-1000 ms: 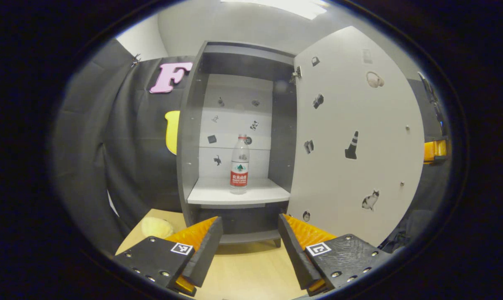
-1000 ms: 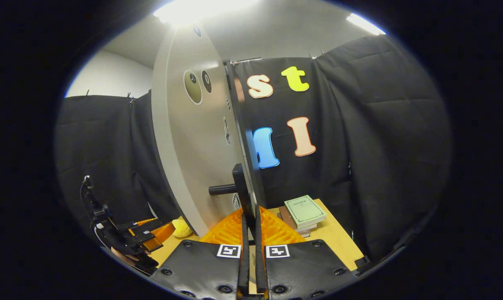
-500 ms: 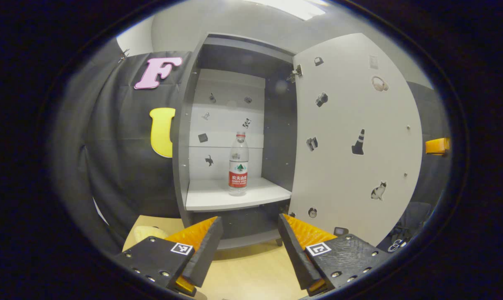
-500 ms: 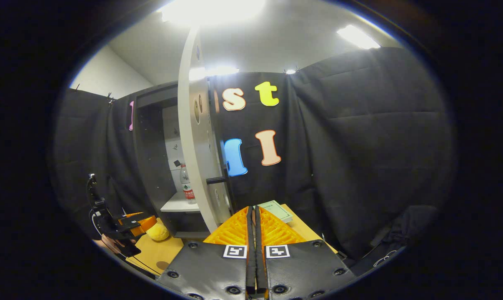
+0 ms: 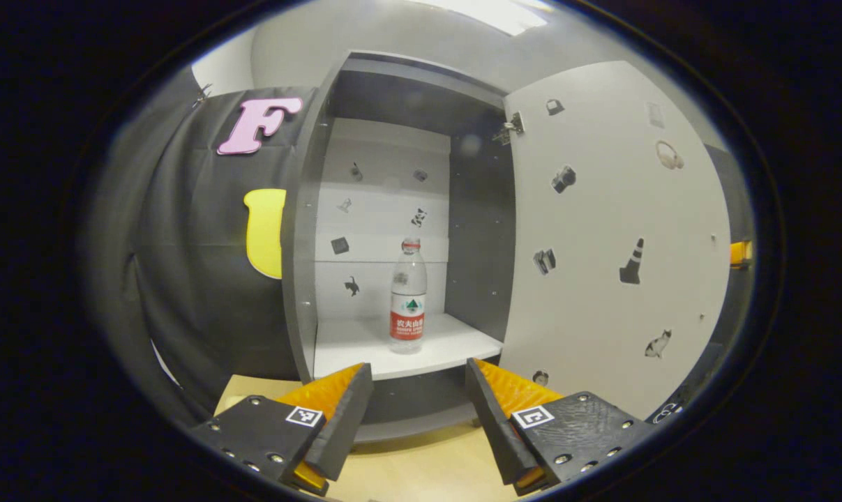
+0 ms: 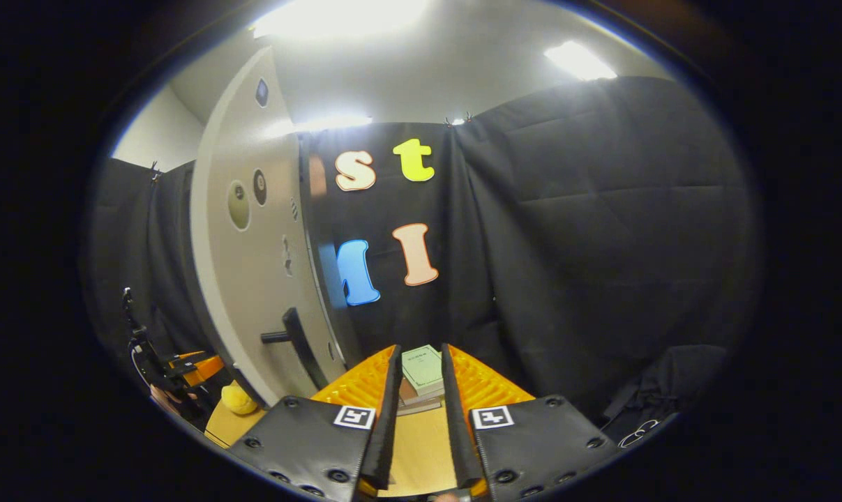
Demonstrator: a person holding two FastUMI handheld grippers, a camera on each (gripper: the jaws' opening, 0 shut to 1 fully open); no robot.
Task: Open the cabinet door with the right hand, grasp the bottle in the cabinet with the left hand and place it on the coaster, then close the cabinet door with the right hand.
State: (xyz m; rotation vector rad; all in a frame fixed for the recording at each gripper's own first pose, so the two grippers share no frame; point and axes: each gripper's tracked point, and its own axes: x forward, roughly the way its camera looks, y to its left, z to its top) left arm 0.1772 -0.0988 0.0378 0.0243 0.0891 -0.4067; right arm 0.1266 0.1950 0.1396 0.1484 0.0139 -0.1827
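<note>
The grey cabinet [image 5: 302, 279] stands with its door [image 5: 602, 230] swung wide to the right. A clear water bottle [image 5: 408, 296] with a red label stands upright on the white shelf [image 5: 351, 345] inside. My left gripper [image 5: 417, 390] is open, low in front of the shelf edge and short of the bottle, with nothing between its fingers. In the right gripper view, the door's outer face [image 6: 253, 279] and its dark handle [image 6: 291, 335] lie to the left. My right gripper [image 6: 418, 369] is slightly open and apart from the handle, holding nothing.
A stack of books [image 6: 421, 373] lies on the wooden table [image 6: 421, 453] just beyond my right gripper. A yellow soft toy [image 6: 238, 399] sits at the table's left, near the left gripper [image 6: 183, 369]. The right gripper's edge [image 5: 739, 252] peeks past the door.
My right gripper has come off the door's edge by the handle, drawn back to its right, and parted its fingers. My left gripper has moved closer to the cabinet shelf, still open.
</note>
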